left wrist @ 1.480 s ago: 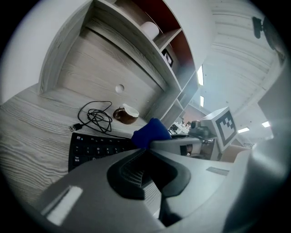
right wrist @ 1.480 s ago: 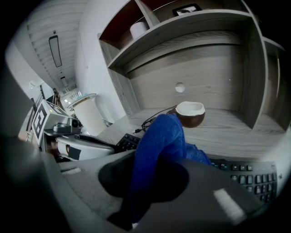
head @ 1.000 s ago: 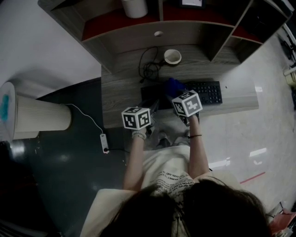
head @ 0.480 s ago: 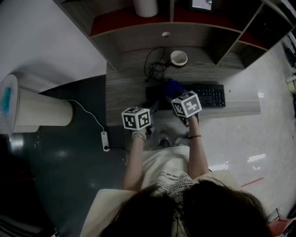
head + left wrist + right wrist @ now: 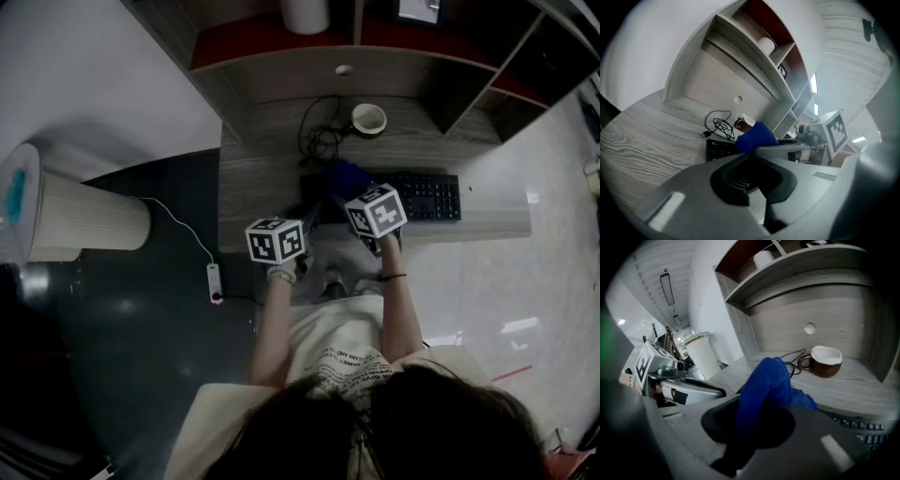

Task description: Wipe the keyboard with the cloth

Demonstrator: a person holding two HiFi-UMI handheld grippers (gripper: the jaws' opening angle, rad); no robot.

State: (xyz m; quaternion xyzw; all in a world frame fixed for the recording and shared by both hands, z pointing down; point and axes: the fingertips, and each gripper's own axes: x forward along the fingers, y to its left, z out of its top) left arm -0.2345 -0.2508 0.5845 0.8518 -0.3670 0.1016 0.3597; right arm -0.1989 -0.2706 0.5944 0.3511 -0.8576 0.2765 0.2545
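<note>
The grey wood-grain counter [image 5: 262, 178] fills the far side, with a shelf unit [image 5: 281, 80] built up along its back. Off to the person's left a pale ribbed bin [image 5: 89, 225] stands on the dark floor.

The black keyboard [image 5: 417, 195] lies flat near the counter's front edge. Its long axis runs side to side along that edge, and the number-pad end points to the person's right.

The person stands close in with both arms stretched over the edge. The right hand-held gripper [image 5: 757, 420] is clenched on the blue cloth [image 5: 766, 380]. The cloth comes up out of the jaws in a bunched fold and drops forward over the keyboard's left part. Whether it presses on the keys I cannot tell.

The left hand-held gripper [image 5: 751, 164] hovers just beside the right one at the keyboard's left end, its jaws drawn together with nothing between them.

Each gripper carries a cube of black-and-white square markers. The person's pale shirt [image 5: 342, 352] has lines of print across it, too small to read.

Behind the keyboard a brown cup [image 5: 368, 118] with a white inside stands upright. To its left a loose black cable [image 5: 319, 141] lies coiled. A white power strip [image 5: 215, 282] lies on the floor below the counter's left corner.
</note>
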